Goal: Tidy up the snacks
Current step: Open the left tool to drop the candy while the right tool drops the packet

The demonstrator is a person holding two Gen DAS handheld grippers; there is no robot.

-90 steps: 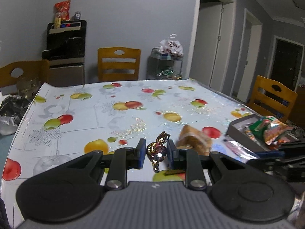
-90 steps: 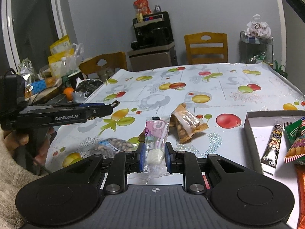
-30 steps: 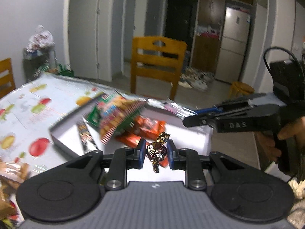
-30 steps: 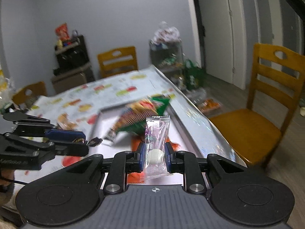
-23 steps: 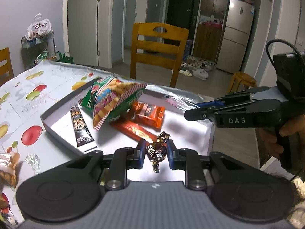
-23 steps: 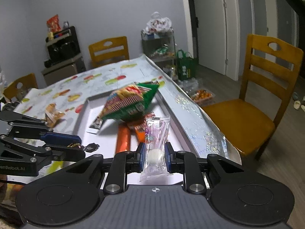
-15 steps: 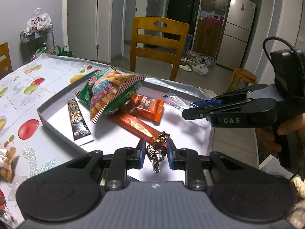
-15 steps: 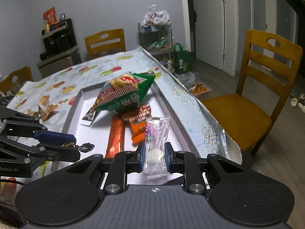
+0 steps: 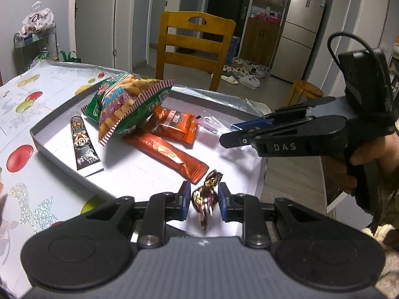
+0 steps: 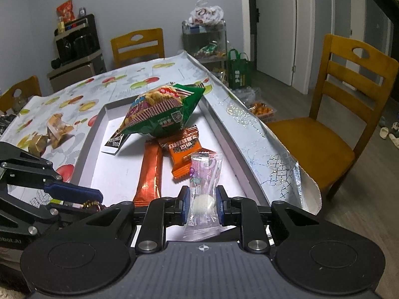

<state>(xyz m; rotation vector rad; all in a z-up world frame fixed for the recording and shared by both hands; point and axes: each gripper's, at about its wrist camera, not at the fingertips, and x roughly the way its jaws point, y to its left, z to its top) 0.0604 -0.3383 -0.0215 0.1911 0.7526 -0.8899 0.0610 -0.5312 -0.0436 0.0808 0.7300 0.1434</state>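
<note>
A shallow grey tray (image 9: 37, 134) with a white floor stands near the table's edge; it also shows in the right wrist view (image 10: 99, 119). In it lie a green cracker bag (image 9: 124, 104), a dark tube snack (image 9: 83, 144), an orange packet (image 9: 174, 124) and a long orange stick pack (image 9: 167, 154). My left gripper (image 9: 203, 200) is shut on a gold-foil candy (image 9: 205, 199) just above the tray's near end. My right gripper (image 10: 200, 203) is shut on a clear pink candy packet (image 10: 203, 189) over the tray's near right part. Each gripper shows in the other's view.
A snack packet (image 10: 57, 127) and a gold-wrapped sweet (image 10: 37, 142) lie on the fruit-print tablecloth (image 10: 149, 74) left of the tray. Wooden chairs (image 9: 194, 49) stand around the table. The table's edge is close beyond the tray; foil lining (image 10: 261, 137) curls up there.
Both grippers swung from the table's middle to the tray, carrying their candies. In the last half second both came lower and closer over the tray's white floor.
</note>
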